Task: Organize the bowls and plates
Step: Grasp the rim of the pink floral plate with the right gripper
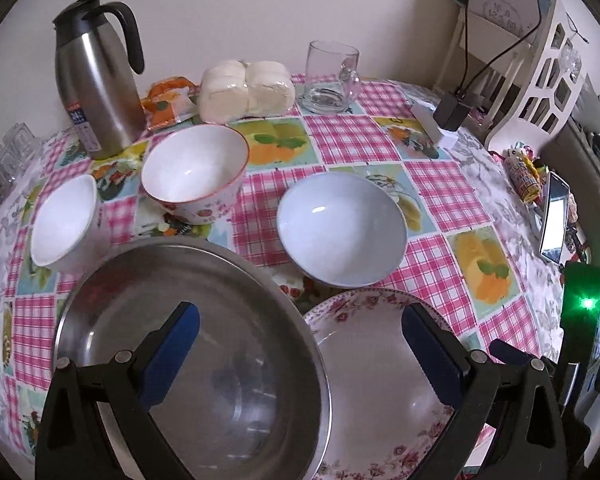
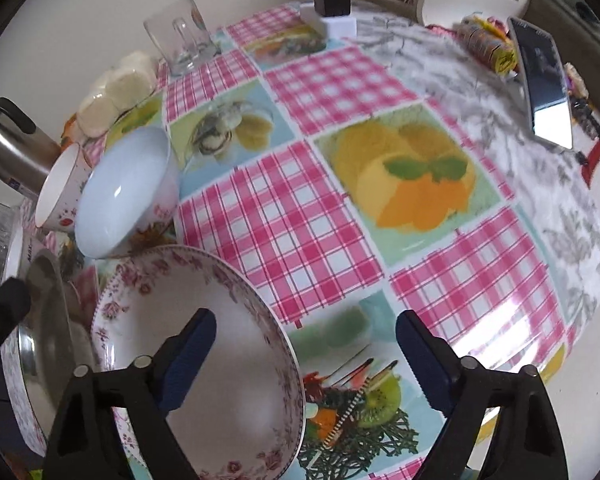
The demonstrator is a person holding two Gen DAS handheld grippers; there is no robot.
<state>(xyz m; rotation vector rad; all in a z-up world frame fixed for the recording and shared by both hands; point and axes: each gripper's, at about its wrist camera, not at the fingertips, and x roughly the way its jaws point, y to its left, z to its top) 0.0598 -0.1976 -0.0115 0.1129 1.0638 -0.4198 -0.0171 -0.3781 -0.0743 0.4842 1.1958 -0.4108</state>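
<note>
Near us on the tabletop [image 2: 340, 208], both tools [image 1: 300, 344] [image 2: 306, 354] gaped wide, empty; we judged stacking the floral plate [image 2: 220, 320] next.

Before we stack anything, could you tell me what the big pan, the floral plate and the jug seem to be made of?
Pan: metal, probably stainless steel, dull brushed grey with soft reflections. Floral plate: looks like glazed ceramic, glossy white with a printed pink rose border. Jug: brushed steel body, with what looks like a black plastic lid and handle.
</note>
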